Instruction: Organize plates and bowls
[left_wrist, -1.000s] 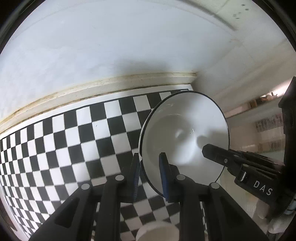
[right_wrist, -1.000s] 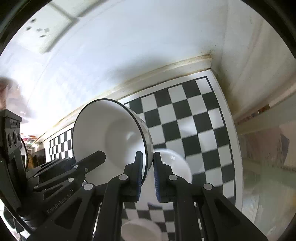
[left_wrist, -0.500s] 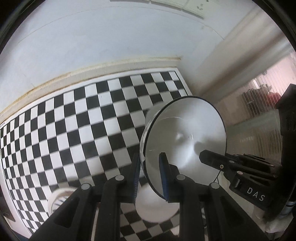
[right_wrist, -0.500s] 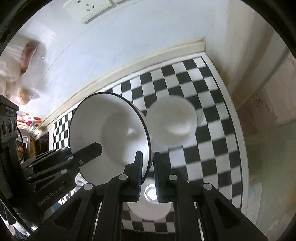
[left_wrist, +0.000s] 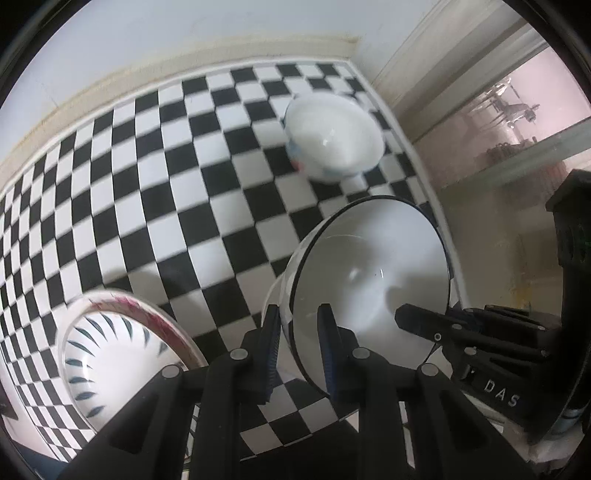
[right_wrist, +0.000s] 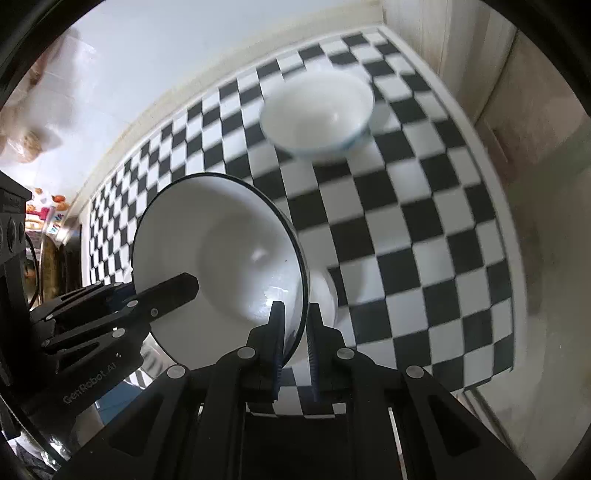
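Both grippers hold one white bowl with a thin dark rim (left_wrist: 373, 273), tilted on its side above the checkered table. My left gripper (left_wrist: 297, 332) is shut on its rim at one side. My right gripper (right_wrist: 293, 330) is shut on the opposite side of the same bowl (right_wrist: 221, 266). A second white bowl with blue marks (left_wrist: 332, 140) stands upright farther back near the table's right edge; it also shows in the right wrist view (right_wrist: 317, 114). A patterned bowl with a red rim and dark leaf marks (left_wrist: 118, 347) stands at the near left.
The black-and-white checkered table (left_wrist: 155, 177) meets a white wall (left_wrist: 147, 29) at the back. Its right edge (right_wrist: 513, 258) borders a pale cabinet side. The right gripper's body (left_wrist: 517, 354) shows in the left wrist view. Cluttered items (right_wrist: 40, 236) lie at the far left.
Both grippers, still holding the dark-rimmed bowl, have pulled back and tipped down; the table fills more of each view. The blue-marked bowl now lies farther off, and the patterned bowl has come fully into view.
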